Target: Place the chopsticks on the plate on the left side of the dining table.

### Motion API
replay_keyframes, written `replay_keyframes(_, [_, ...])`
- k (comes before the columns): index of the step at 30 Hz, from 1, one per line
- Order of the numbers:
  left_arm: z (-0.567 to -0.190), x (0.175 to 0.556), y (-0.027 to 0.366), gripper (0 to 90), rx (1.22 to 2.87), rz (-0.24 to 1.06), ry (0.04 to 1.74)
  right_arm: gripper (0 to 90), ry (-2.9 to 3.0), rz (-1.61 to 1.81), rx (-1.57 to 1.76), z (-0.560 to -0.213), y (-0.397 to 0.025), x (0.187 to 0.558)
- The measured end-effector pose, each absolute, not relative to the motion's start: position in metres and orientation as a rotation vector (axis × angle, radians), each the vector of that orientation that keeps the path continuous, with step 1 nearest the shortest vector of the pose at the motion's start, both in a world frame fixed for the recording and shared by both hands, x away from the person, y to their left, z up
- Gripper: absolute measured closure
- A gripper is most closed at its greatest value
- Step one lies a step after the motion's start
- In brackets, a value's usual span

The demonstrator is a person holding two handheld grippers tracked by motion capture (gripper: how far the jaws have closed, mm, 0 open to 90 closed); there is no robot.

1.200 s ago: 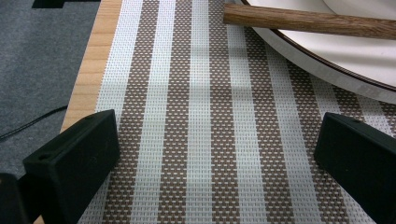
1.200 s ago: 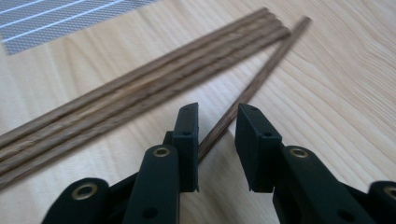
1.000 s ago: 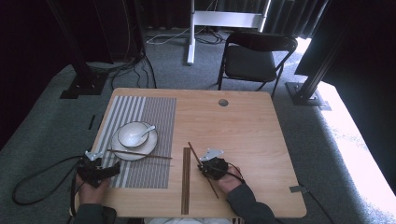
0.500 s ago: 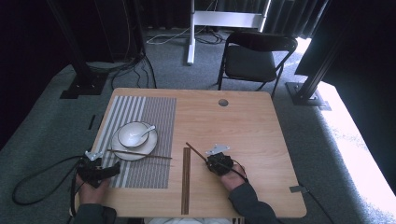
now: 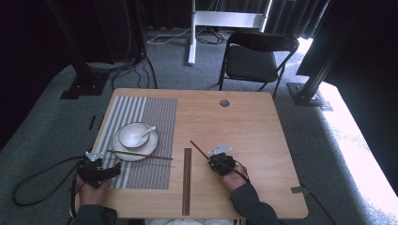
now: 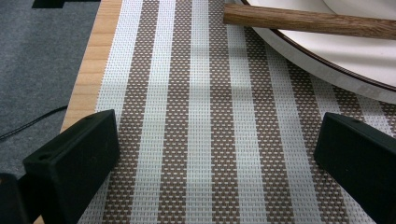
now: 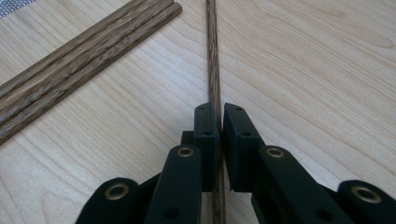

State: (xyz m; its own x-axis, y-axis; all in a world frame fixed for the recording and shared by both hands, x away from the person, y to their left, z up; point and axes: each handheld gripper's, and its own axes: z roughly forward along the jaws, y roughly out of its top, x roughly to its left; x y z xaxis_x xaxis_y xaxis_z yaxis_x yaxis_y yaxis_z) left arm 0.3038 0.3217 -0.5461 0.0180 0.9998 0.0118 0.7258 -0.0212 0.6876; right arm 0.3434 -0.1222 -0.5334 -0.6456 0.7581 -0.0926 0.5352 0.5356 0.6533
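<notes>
Now my right hand-held gripper (image 7: pixel 218 122) pinches a thin, stiff wooden chopstick (image 7: pixel 213 56), probably slippery, over the counter (image 5: pixel 253 126) beside the wooden strip (image 5: pixel 187 180); gripping nearer mid-length steadies it. My left hand-held gripper (image 6: pixel 219 154) stands wide.

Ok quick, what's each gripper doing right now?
Left gripper: open, holding nothing, over the mat.
Right gripper: shut on a chopstick.
</notes>
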Motion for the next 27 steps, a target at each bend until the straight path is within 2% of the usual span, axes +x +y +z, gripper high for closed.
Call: replay_keyframes(27, [-0.5461,0.3038,0.3218,0.3,1.799,0.713,1.759,84.3,2.37,0.899,0.982,-0.5246,-0.1157,0.3387])
